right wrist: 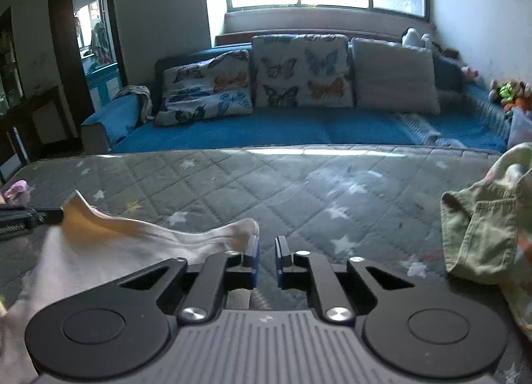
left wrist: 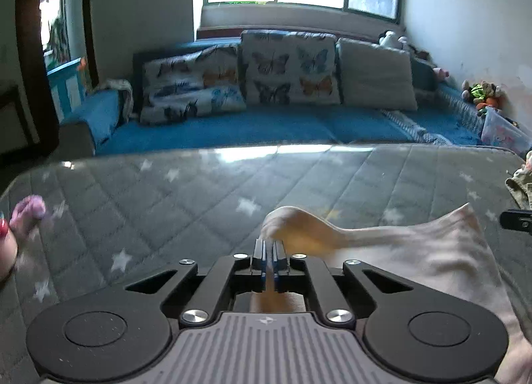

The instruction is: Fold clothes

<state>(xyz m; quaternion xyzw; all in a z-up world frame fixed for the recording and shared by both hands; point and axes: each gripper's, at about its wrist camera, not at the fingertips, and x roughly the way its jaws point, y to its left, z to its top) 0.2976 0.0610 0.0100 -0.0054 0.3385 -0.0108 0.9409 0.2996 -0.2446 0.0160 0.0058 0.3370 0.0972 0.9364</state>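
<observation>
A cream-white cloth point(left wrist: 432, 251) lies partly lifted over the grey star-print mattress point(left wrist: 166, 191). My left gripper point(left wrist: 269, 247) is shut on one corner of it, and the fabric bunches just past the fingertips. The same cloth point(right wrist: 116, 244) stretches left in the right wrist view, up to the left gripper point(right wrist: 50, 214). My right gripper point(right wrist: 267, 249) stands a little open, with bare mattress showing in the gap. The cloth's other corner rests against the outer side of its left finger point(right wrist: 254, 247), not between the pads. In the left wrist view, the right gripper's tip point(left wrist: 513, 222) shows at the right edge.
A heap of olive-green clothes point(right wrist: 478, 234) lies on the mattress to the right. A small pink-purple item point(left wrist: 28, 207) lies at its left edge. Beyond the mattress stands a blue sofa point(right wrist: 299, 127) with butterfly cushions point(right wrist: 299, 71) under a bright window.
</observation>
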